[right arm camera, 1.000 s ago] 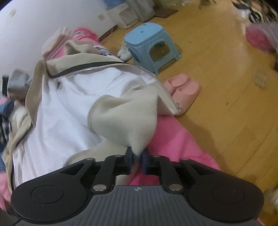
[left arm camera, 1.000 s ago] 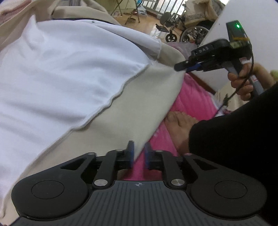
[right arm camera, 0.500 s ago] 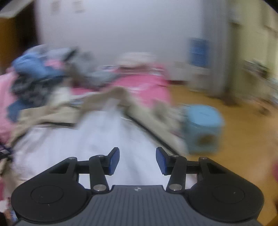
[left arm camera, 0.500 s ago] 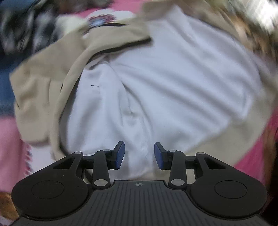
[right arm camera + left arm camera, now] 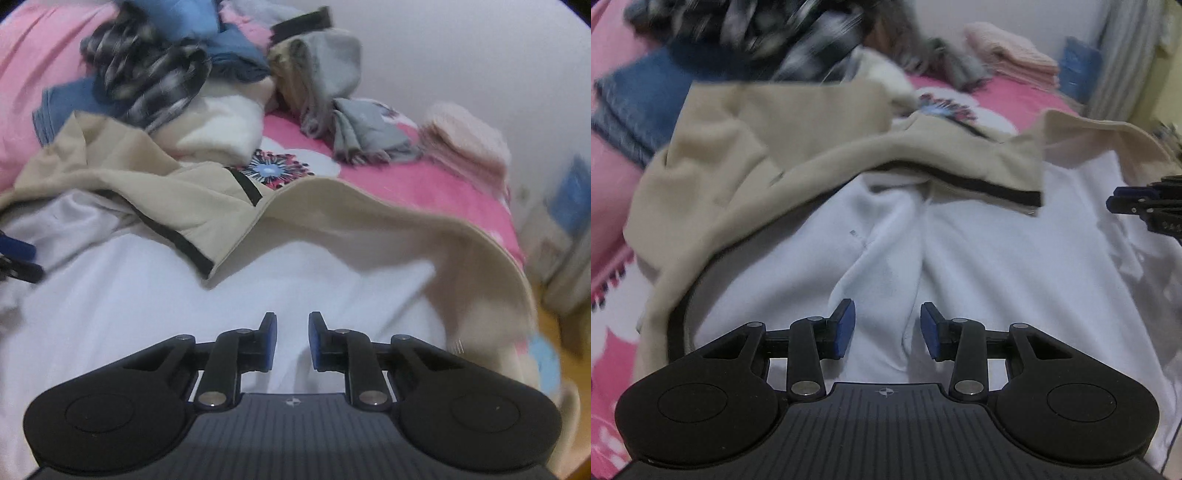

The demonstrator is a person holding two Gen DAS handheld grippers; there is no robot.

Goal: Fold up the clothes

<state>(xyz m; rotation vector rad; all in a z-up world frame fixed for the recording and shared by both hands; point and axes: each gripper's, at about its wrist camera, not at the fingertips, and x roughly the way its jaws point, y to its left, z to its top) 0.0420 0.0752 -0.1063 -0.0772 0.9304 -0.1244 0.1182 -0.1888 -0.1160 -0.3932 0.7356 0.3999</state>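
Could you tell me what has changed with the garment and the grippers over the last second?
Both grippers let go of the beige, white-lined jacket: the left gripper and right gripper now hover open above its lining. The clothes pile stays on the pink bedspread.
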